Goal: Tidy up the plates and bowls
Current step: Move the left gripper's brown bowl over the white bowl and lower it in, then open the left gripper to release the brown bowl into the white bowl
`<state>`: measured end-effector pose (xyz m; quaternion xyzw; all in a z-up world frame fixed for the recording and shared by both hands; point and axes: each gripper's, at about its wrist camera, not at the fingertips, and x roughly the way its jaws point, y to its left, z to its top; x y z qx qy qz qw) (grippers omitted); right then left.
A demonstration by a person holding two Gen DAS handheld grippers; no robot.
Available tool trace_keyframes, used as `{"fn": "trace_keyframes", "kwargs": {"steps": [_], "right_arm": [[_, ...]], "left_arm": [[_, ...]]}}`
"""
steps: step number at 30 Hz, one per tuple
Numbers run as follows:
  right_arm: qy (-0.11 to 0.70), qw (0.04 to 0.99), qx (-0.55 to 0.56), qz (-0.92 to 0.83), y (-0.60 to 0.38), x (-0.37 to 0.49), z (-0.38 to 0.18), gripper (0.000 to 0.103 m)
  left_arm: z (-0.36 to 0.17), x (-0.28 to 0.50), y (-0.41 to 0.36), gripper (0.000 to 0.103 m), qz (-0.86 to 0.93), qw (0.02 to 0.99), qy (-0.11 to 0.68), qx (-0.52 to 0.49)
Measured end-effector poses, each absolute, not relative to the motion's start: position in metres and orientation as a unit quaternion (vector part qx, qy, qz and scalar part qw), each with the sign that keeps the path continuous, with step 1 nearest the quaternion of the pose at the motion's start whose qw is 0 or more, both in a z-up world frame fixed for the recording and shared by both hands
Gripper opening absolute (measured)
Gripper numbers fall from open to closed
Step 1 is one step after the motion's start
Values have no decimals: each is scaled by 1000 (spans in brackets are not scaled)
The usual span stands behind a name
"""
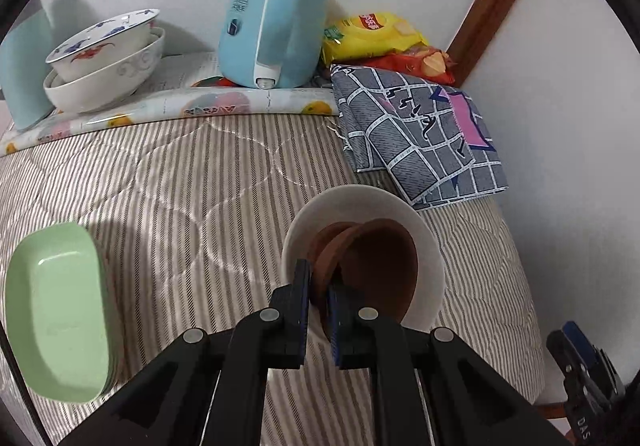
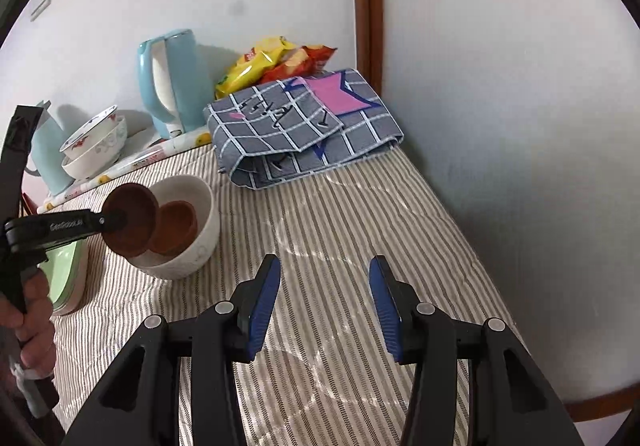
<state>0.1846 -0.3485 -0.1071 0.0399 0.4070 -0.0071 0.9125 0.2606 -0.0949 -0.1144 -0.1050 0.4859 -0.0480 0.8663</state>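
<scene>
My left gripper (image 1: 318,278) is shut on the rim of a brown bowl (image 1: 326,262) and holds it tilted over a white bowl (image 1: 360,198). A second brown bowl (image 1: 384,266) lies inside the white one. The right wrist view shows the same grip from the side: the left gripper (image 2: 116,220), the held brown bowl (image 2: 128,222), the inner brown bowl (image 2: 176,228) and the white bowl (image 2: 200,246). My right gripper (image 2: 324,286) is open over the striped cover (image 2: 340,206), with nothing between its fingers.
A stack of green plates (image 1: 60,310) lies at the left edge. Two patterned bowls (image 1: 104,58) sit nested at the back left beside a blue kettle (image 1: 276,14). A folded checked cloth (image 1: 420,138) and snack bags (image 1: 372,34) fill the back right corner against the wall.
</scene>
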Motion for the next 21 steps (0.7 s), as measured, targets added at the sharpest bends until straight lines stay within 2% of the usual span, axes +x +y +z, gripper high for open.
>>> {"fn": "trace_keyframes", "kwargs": {"steps": [21], "right_arm": [[429,902,47,-3,-351,198,-125,46]], "left_arm": [[-139,290,-108,10,-45,850,515,-98]]}}
